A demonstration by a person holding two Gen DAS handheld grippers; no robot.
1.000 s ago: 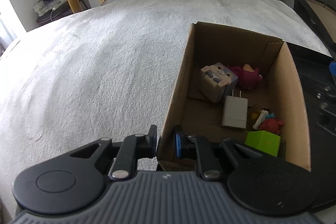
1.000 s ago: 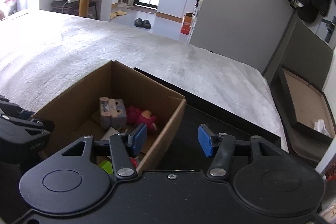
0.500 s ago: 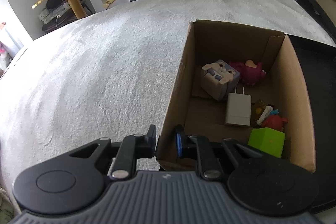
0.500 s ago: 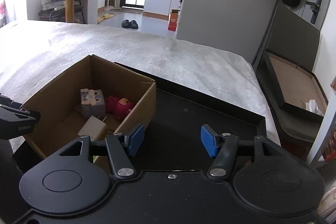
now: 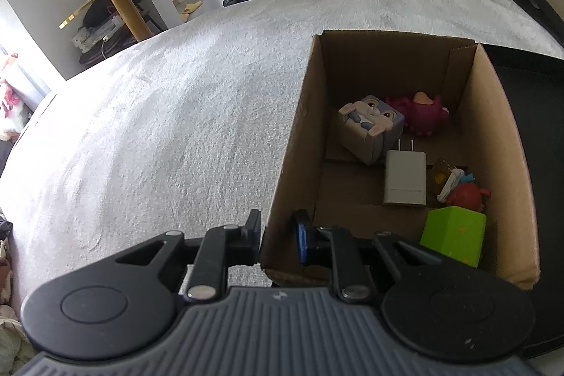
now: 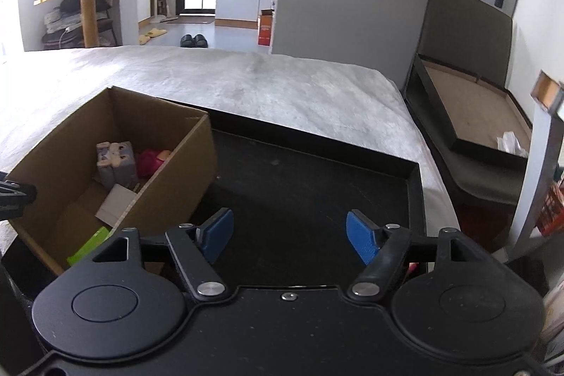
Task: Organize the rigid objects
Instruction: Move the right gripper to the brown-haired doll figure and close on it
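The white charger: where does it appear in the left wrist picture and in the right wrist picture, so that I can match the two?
Left wrist view: the white charger lies flat on the floor of the cardboard box, right of centre, prongs toward the grey rabbit toy.
Right wrist view: lower left, inside the box, partly hidden behind its near wall.
Shared landmark: the green block, nearest the camera in both views.

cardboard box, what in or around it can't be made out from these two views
- Open brown cardboard box, right wrist view: its near wall hides most of the floor; the green block and white wall charger show only partly.
- Small toys beside the red figure, left wrist view: jumbled, too small to identify.
- Box's near corner, left wrist view: covered by the left tongs clamped on the wall.
- Black tray, right wrist view: near part hidden behind the right tongs.
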